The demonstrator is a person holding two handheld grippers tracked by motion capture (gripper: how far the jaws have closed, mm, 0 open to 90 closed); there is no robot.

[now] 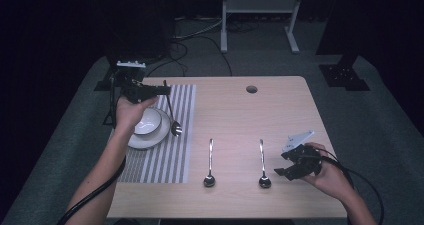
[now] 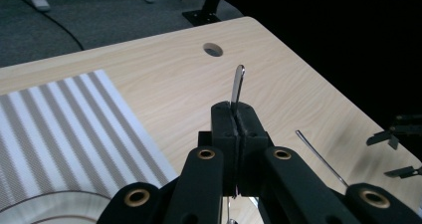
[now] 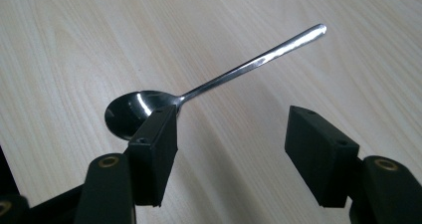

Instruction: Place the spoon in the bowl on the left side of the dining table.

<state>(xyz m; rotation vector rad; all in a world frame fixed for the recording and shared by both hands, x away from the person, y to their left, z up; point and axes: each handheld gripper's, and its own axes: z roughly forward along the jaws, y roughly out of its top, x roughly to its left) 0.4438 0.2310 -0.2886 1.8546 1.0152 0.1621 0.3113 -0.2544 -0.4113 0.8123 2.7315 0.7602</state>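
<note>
Left gripper (image 1: pixel 166 90) clamps a spoon (image 1: pixel 171 116) above the bowl (image 1: pixel 150 126).
Right gripper (image 1: pixel 280 165), jaws parted, sits beside another spoon (image 1: pixel 262 166) on the surface (image 1: pixel 240 115).

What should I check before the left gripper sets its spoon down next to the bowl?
1. Left gripper shut on the held spoon: ok; its handle stands out above the closed jaws.
2. Spoon bowl hangs over the striped mat, beside the plate: ok.
3. White bowl sits on the plate: ok.
4. Whether the spoon already touches the mat: cannot tell.
5. Right gripper open and apart from the left one: ok.
6. Two more spoons, middle spoon and right spoon, lie flat on the table: ok.
</note>
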